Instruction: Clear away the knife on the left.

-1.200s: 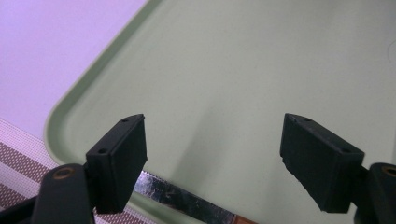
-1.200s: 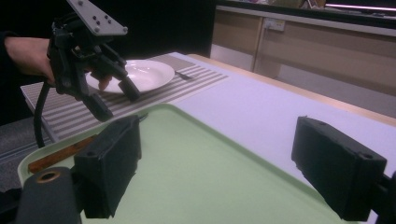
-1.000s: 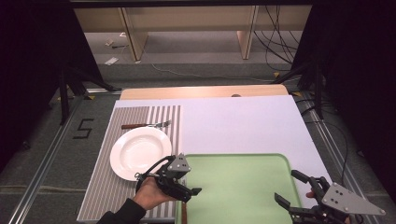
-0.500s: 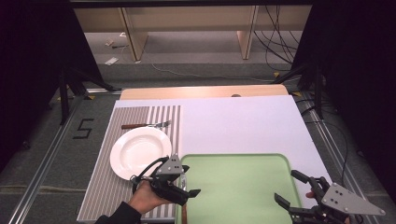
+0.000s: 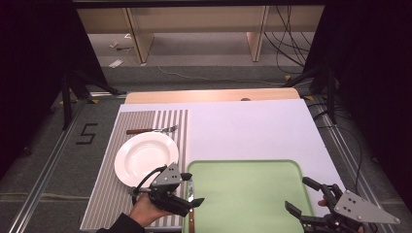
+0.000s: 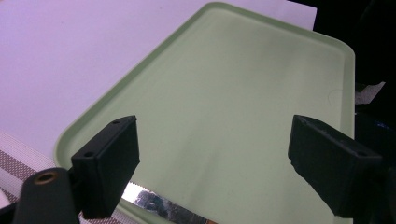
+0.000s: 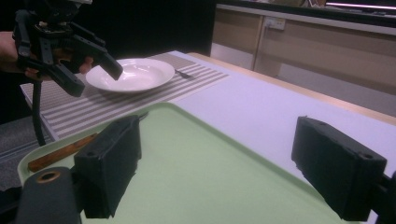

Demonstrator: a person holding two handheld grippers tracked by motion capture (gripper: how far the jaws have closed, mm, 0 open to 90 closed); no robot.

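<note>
Covering most of the table (image 5: 252,131) was a pale lilac sheet, with bare wood left showing along the far edge. Next in size, a light green tray (image 5: 248,194) sat at the near edge of the table, a little right of centre, its bed bare. Beside it, a grey-and-white striped placemat (image 5: 109,204) ran down the table's left side from far to near, and a round white plate (image 5: 145,158) rested on the mat just off the tray's far left corner. Off the table, on the floor to the left, a large figure 5 (image 5: 86,133) was marked; no other writing could be read. A fork (image 5: 151,130) with a brown handle lay across the mat toward the far edge, just beyond the plate. A knife (image 5: 192,206) with a wooden handle lay along the tray's left rim, blade pointing away from the person, its serrated edge visible in the left gripper view (image 6: 159,205). The left gripper (image 5: 189,194) hovered just over that knife, its jaws having just been opening and now spread wide, with nothing pressed between them. The right gripper (image 5: 303,194) hung by the tray's near right corner, jaws likewise spread and gripping nothing.
</note>
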